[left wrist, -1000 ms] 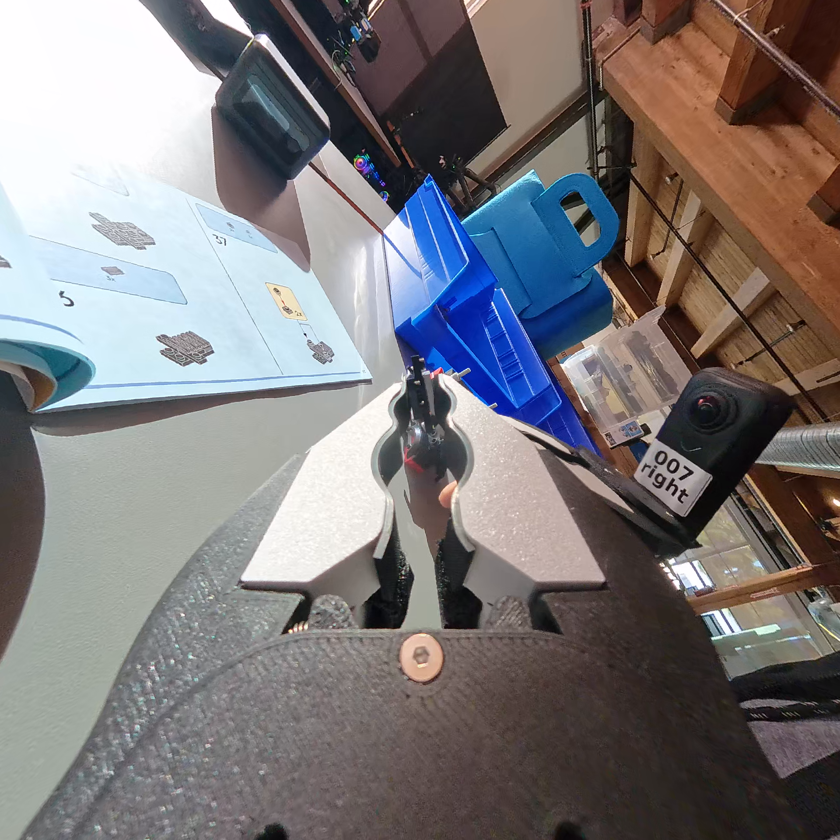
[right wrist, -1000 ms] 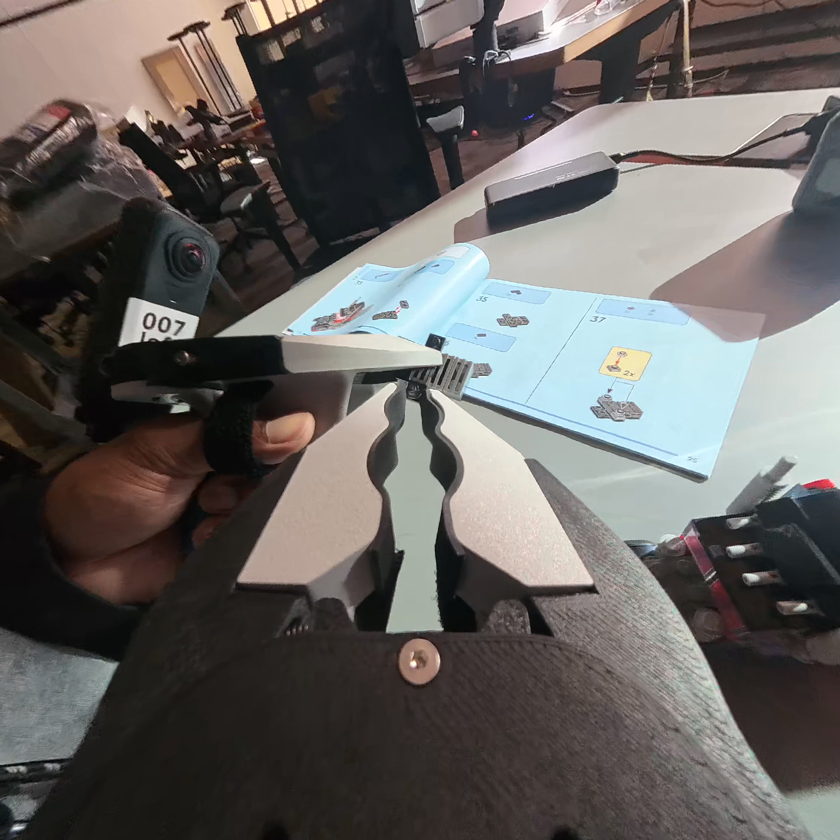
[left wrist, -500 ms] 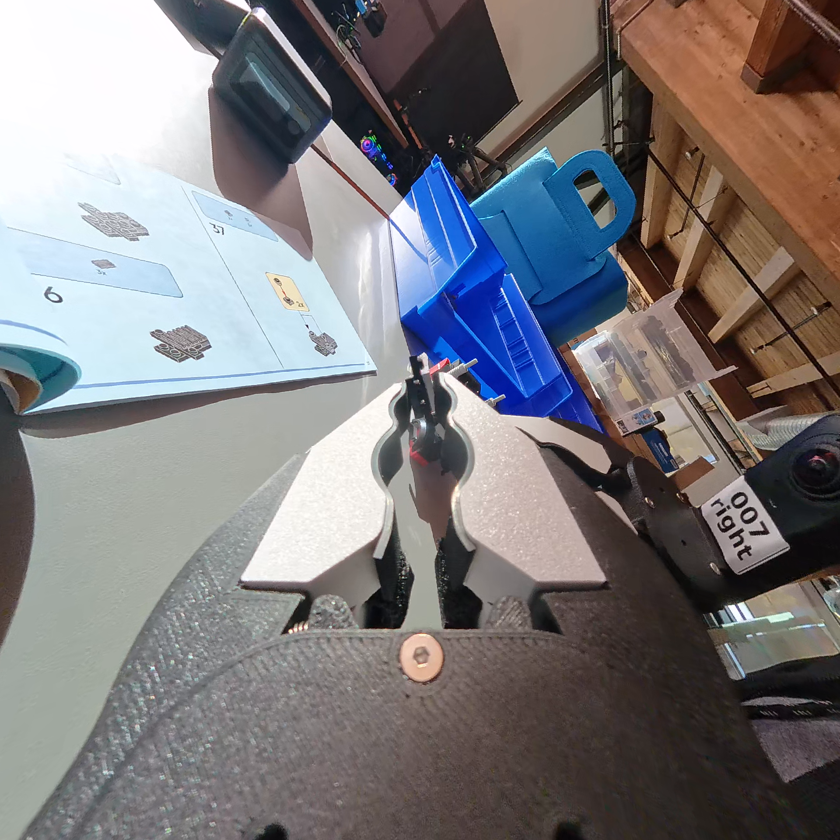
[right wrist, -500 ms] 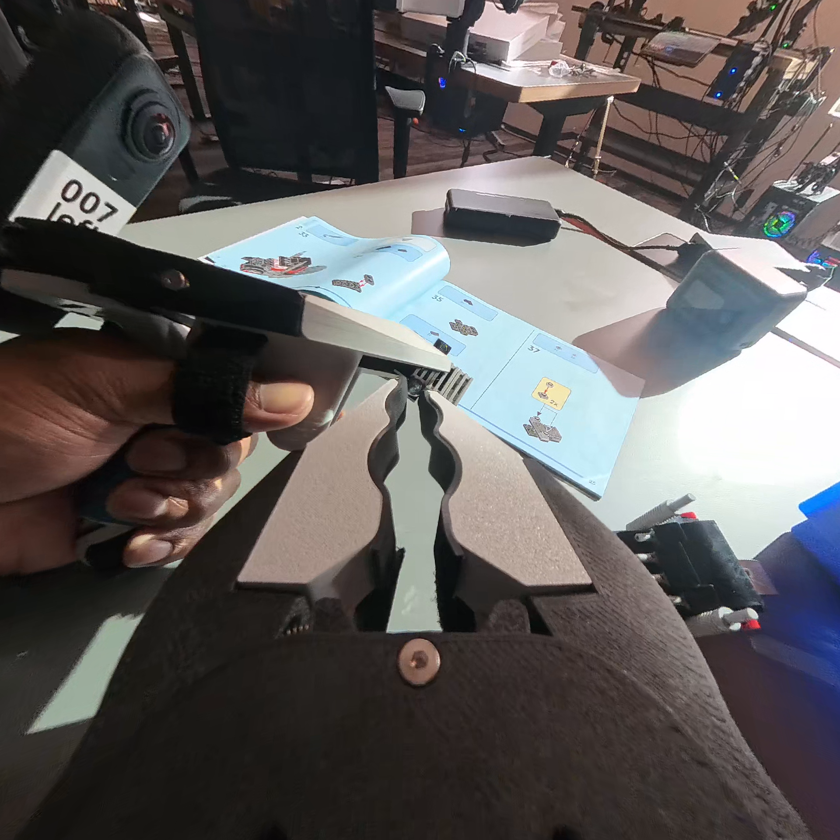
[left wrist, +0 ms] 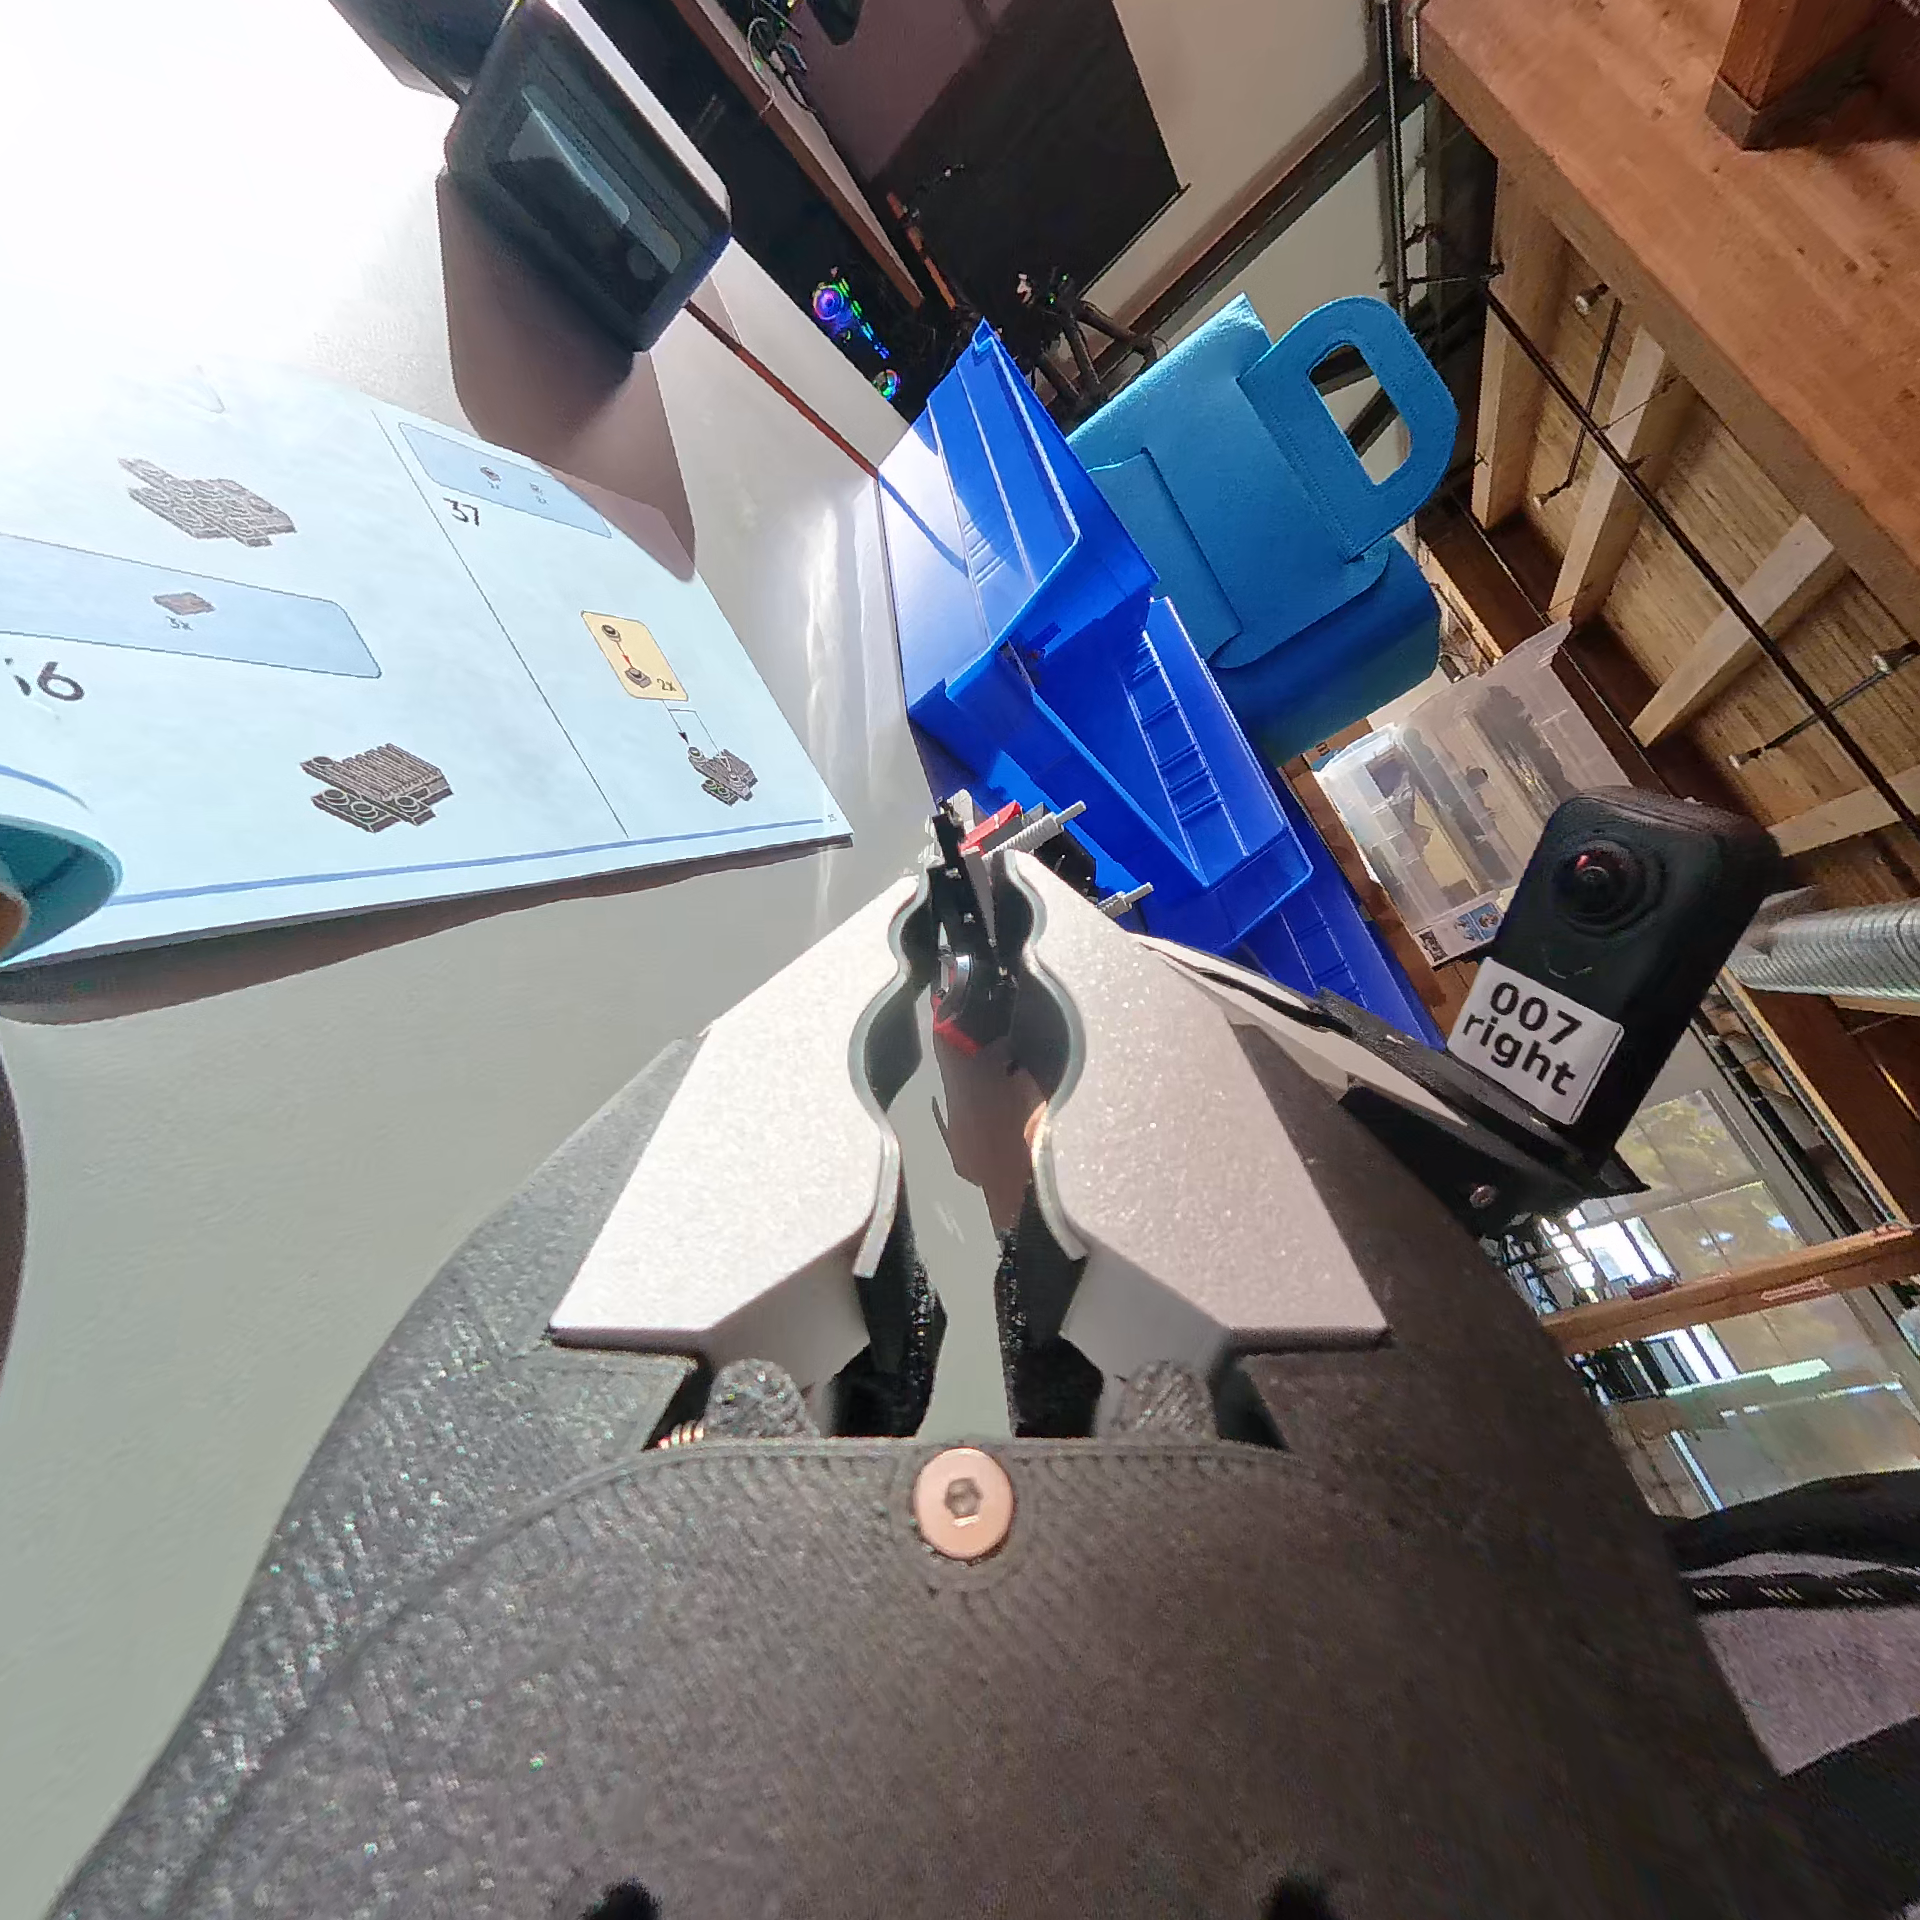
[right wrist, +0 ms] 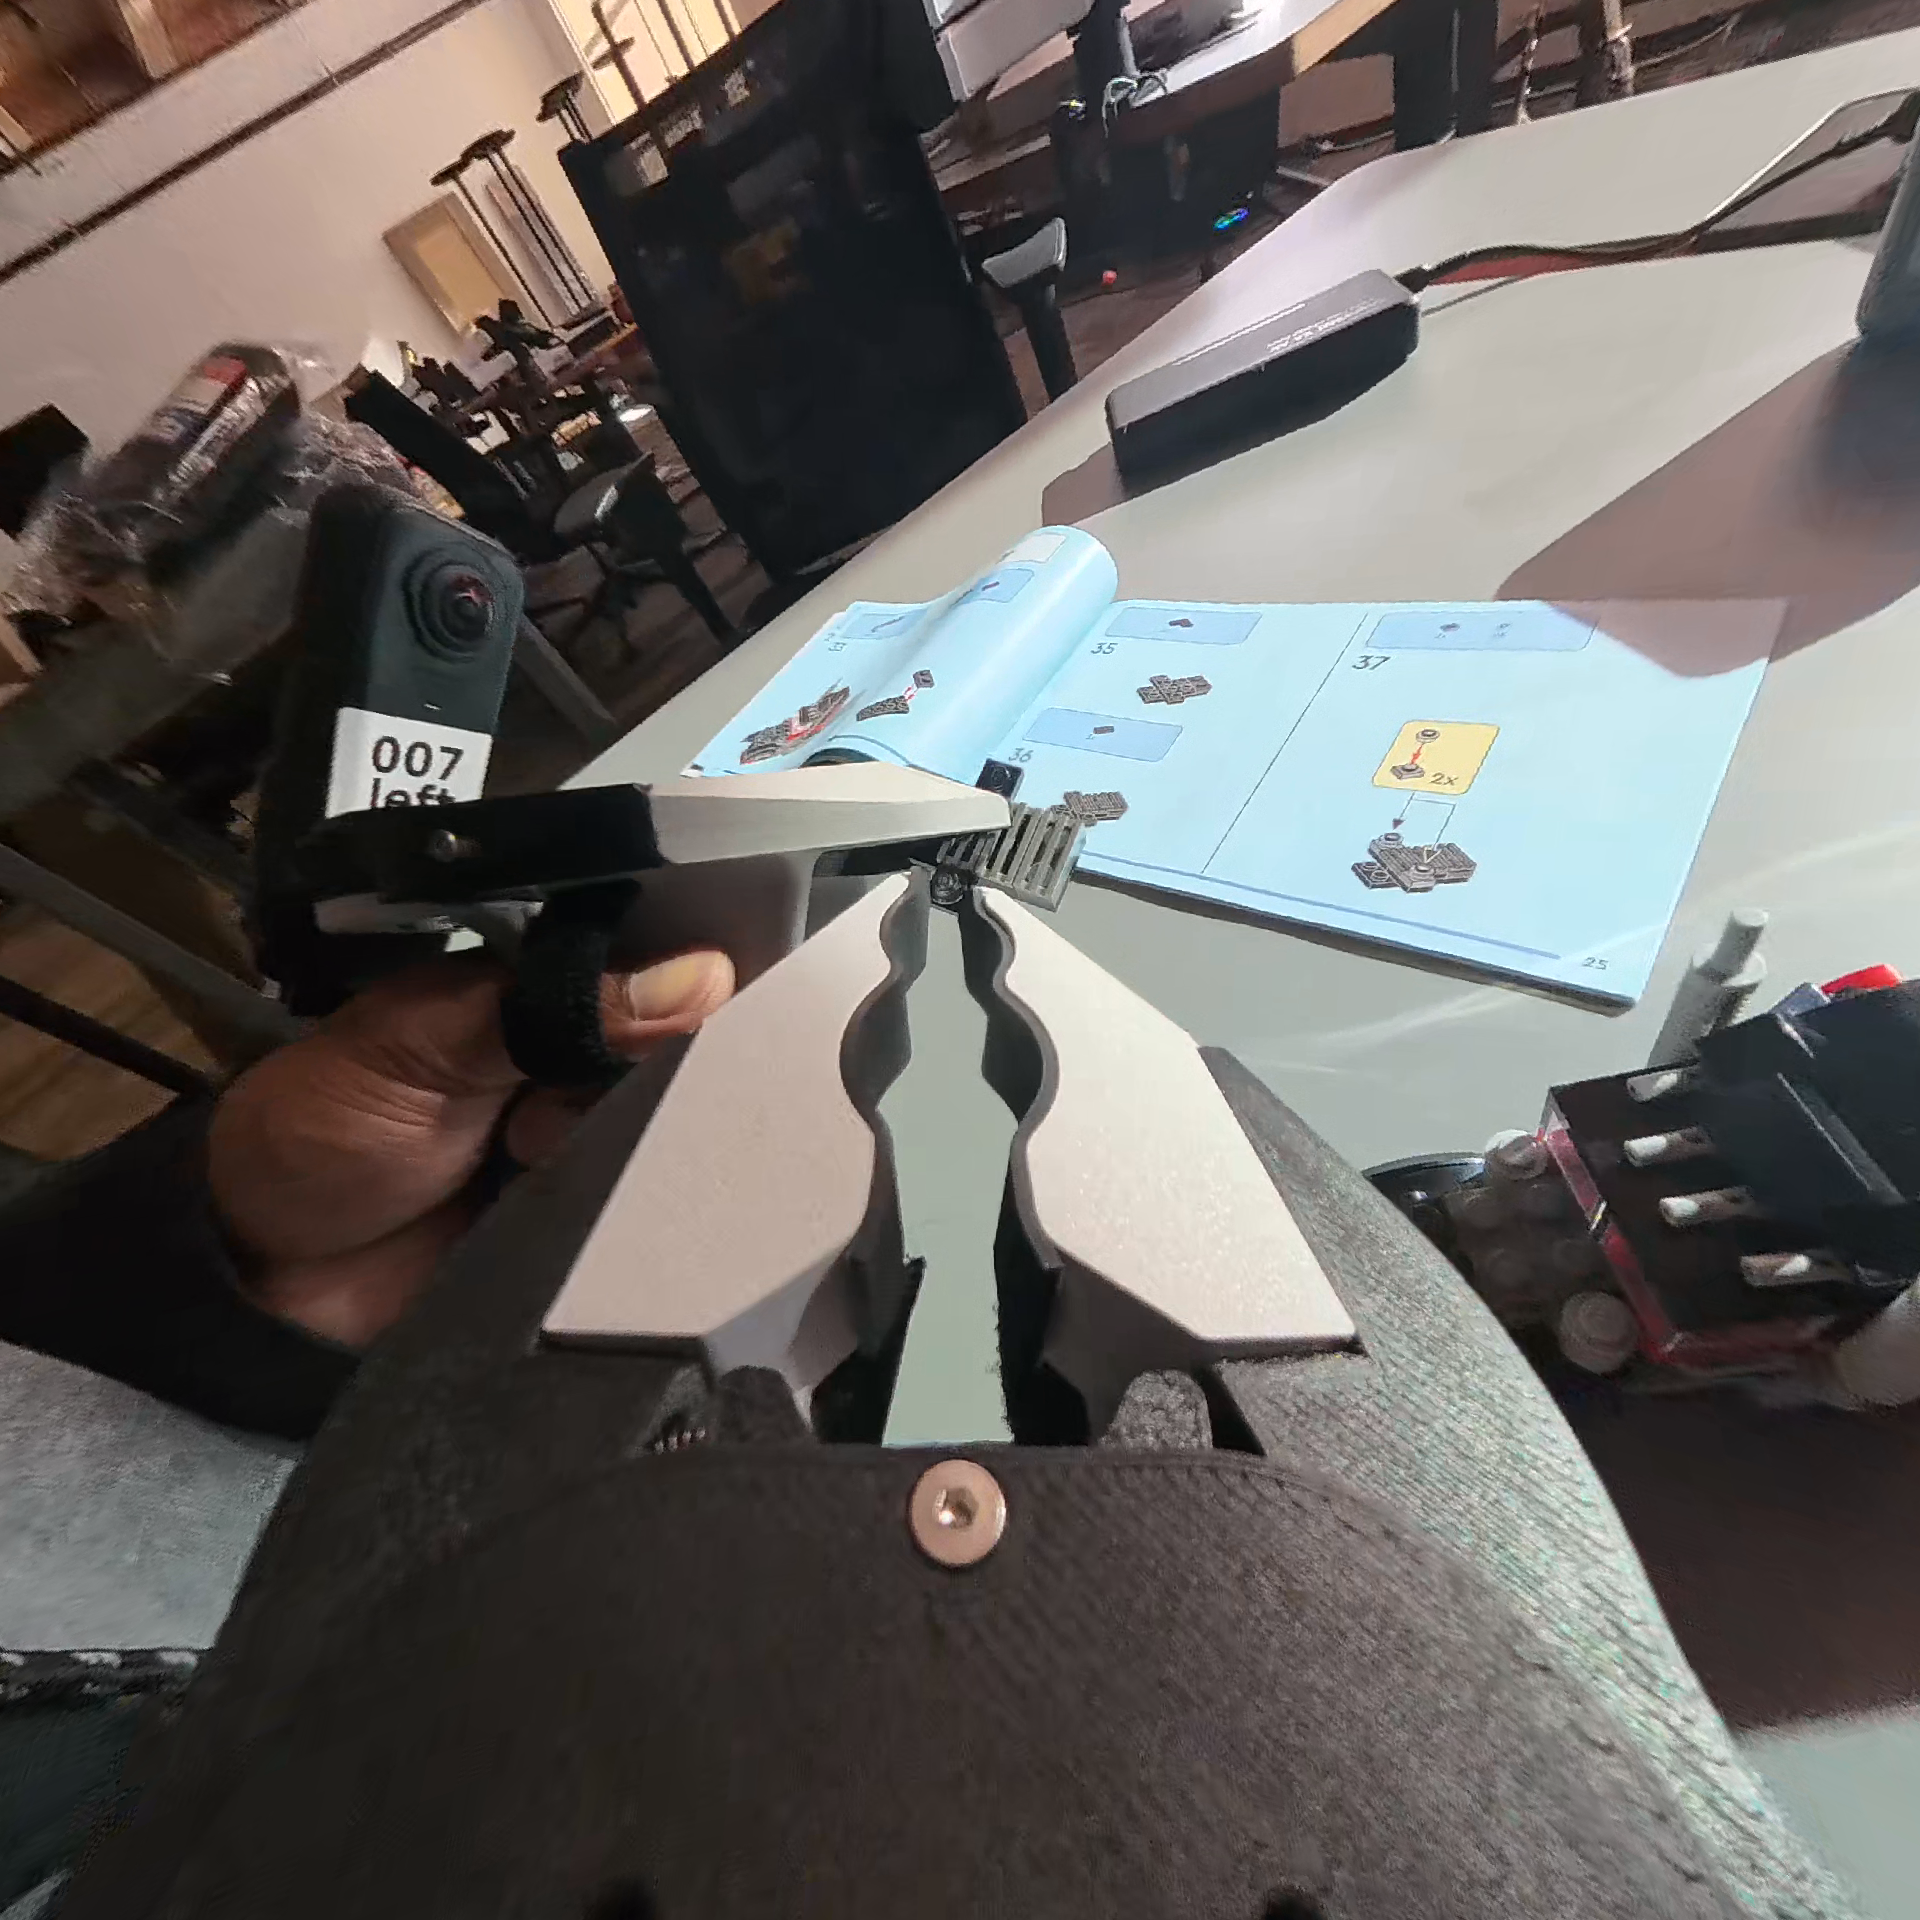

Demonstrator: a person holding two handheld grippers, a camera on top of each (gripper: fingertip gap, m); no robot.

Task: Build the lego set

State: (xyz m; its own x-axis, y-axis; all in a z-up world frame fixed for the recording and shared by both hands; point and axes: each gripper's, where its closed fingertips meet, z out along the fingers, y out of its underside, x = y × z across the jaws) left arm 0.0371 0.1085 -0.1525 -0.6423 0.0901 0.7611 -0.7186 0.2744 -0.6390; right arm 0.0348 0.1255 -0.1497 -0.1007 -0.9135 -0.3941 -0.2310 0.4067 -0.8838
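While your left tool (left wrist: 971,940) clamps one dark grey ribbed lego piece (right wrist: 1013,844), only the left view shows two blue plastic bins (left wrist: 1039,623); your right tool (right wrist: 943,896) pinches a small stud.

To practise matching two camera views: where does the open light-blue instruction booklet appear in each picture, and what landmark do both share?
Left wrist view: open light-blue instruction booklet, left side, flat on the grey table.
Right wrist view: booklet, centre right, beyond the fingertips.
Shared landmark: its yellow inset box.
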